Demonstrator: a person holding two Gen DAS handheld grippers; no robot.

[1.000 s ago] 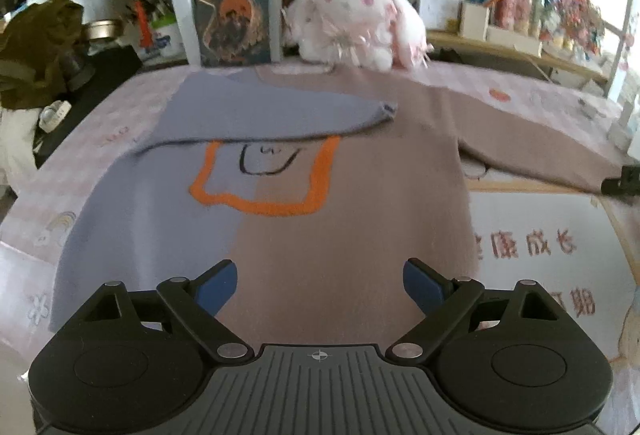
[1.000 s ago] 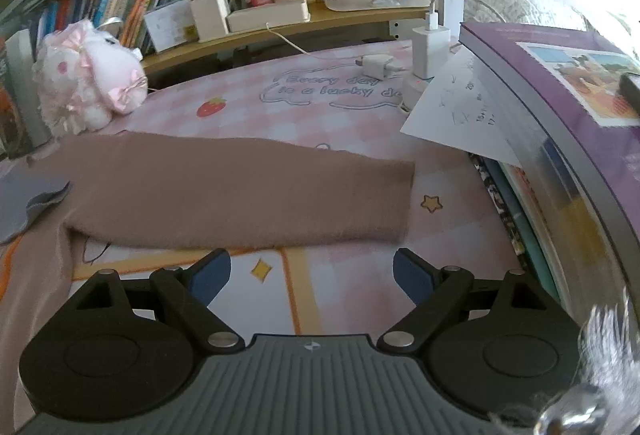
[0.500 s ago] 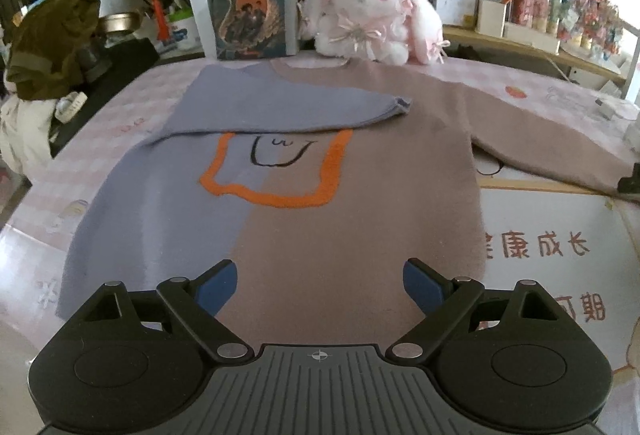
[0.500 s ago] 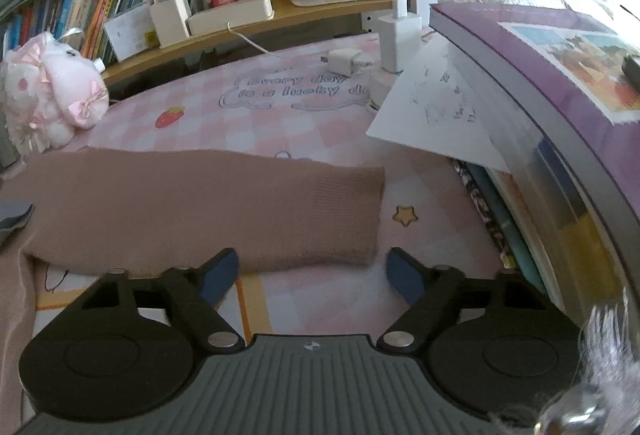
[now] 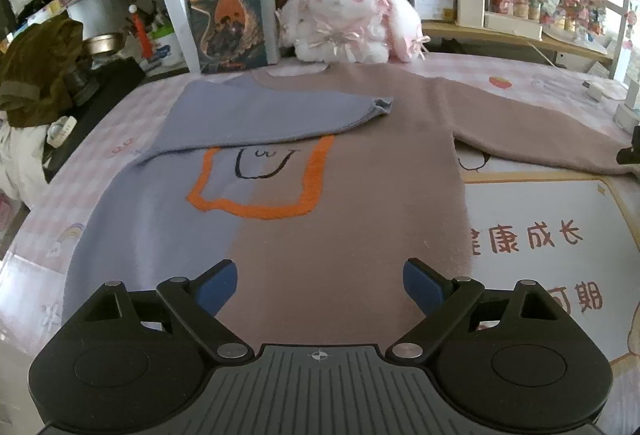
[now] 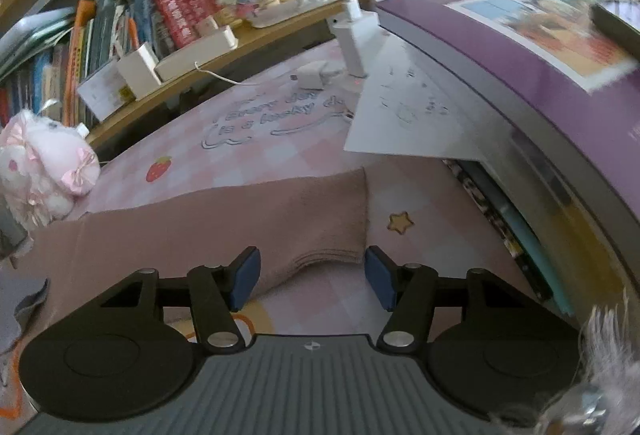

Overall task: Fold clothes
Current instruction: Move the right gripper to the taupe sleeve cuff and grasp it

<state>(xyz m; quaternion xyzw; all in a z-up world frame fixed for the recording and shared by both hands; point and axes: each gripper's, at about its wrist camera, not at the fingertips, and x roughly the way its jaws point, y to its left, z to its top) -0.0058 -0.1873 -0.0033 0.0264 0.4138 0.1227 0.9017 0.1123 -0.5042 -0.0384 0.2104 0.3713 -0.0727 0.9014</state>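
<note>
We take the sweater [image 5: 340, 203] as our landmark, spread flat on the pink table mat [image 6: 280, 139]. Its brown sleeve's cuff [image 6: 336, 219] lies between our right gripper [image 6: 310, 277] pads, whose jaws have just been closing, not yet pinching; the sleeve runs away leftward toward the body. Our left gripper [image 5: 320, 283] hangs wide open over the hem, holding nothing.

Sweater [image 5: 344, 219] flat (grey-blue and mauve), left sleeve [image 5: 276, 115] folded across chest.
</note>
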